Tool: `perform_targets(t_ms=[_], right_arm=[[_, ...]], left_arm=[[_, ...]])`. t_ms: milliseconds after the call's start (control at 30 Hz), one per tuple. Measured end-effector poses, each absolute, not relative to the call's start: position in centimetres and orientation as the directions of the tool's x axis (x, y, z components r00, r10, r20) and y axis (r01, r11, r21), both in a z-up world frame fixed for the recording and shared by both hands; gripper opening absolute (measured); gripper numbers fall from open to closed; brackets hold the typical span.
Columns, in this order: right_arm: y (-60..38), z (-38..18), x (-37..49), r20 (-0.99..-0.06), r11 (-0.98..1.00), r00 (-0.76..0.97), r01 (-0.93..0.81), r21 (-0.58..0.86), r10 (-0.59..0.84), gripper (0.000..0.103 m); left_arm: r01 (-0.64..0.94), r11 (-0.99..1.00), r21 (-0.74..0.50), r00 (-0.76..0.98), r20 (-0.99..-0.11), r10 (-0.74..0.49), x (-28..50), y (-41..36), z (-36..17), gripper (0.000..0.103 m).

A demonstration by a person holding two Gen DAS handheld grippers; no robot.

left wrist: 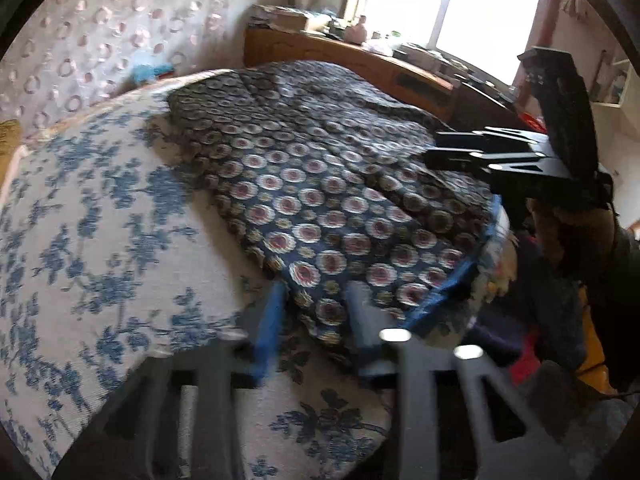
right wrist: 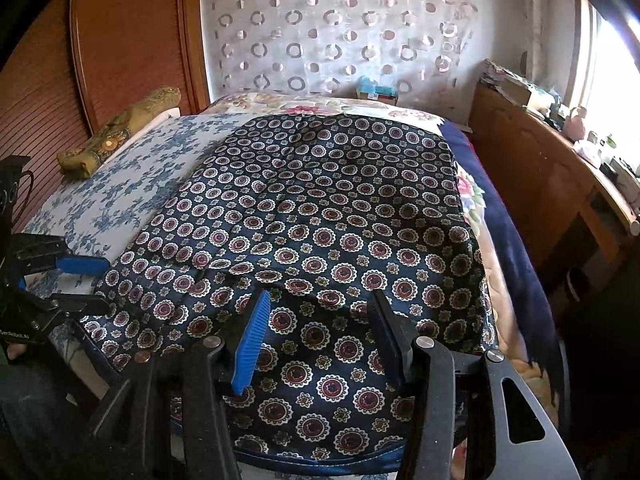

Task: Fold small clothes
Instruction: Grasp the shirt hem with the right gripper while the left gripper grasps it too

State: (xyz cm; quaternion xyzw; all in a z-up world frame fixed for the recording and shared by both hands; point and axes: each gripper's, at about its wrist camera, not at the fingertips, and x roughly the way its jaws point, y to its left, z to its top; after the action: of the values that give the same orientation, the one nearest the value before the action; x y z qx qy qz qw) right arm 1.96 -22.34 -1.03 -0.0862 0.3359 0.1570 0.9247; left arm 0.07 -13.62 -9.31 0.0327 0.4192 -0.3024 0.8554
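On the bed: the patterned cloth (right wrist: 304,208) lies spread flat over the bed (right wrist: 132,184), running away from you.
Right claw (right wrist: 320,336): yours is open, just above the cloth's near edge, nearer than the other.
Left claw (left wrist: 316,328): open too, at the cloth's near left corner.

Left gripper (left wrist: 316,320) with black slotted frame, blue pad on one finger, shiny round screws, right gripper (right wrist: 320,328) also black, ribbed blue pad, dark second finger, silver screw heads, small white lettering on the left body
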Motion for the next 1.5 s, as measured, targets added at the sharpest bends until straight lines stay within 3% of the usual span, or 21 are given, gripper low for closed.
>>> perform_targets(t_ms=[33, 100, 467, 800, 1200, 1500], right_arm=[[-22.3, -1.1, 1.9, -0.648, 0.935, 0.725, -0.35, -0.052, 0.235, 0.052], [-22.0, -1.2, 1.9, -0.649, 0.934, 0.722, -0.355, -0.049, 0.24, 0.053], [-20.6, 0.9, -0.3, -0.609, 0.914, 0.733, -0.405, -0.032, 0.303, 0.057], [-18.4, 3.4, -2.9, -0.564, 0.869, 0.739, -0.489, -0.072, 0.369, 0.068], [-19.4, -2.1, 0.8, -0.686, 0.884, 0.687, -0.447, -0.135, 0.242, 0.069], [-23.8, -1.9, 2.1, -0.677, 0.917, 0.703, -0.384, -0.106, 0.217, 0.068]], left_arm=[[0.552, 0.806, -0.214, 0.449, -0.737, -0.504, 0.2, -13.7, -9.2, 0.007], [0.563, 0.802, -0.202, 0.454, -0.735, -0.504, 0.3, -13.8, -8.8, 0.003], [0.581, 0.795, -0.174, 0.562, -0.621, -0.547, 3.1, -14.1, -2.1, 0.002], [0.538, 0.816, -0.212, 0.584, -0.605, -0.542, 7.4, -14.4, -1.5, 0.002], [0.508, 0.83, -0.229, 0.598, -0.6, -0.531, 8.0, -13.7, -1.9, 0.002], [0.496, 0.84, -0.22, 0.611, -0.599, -0.518, 7.9, -13.3, -1.8, 0.002]])
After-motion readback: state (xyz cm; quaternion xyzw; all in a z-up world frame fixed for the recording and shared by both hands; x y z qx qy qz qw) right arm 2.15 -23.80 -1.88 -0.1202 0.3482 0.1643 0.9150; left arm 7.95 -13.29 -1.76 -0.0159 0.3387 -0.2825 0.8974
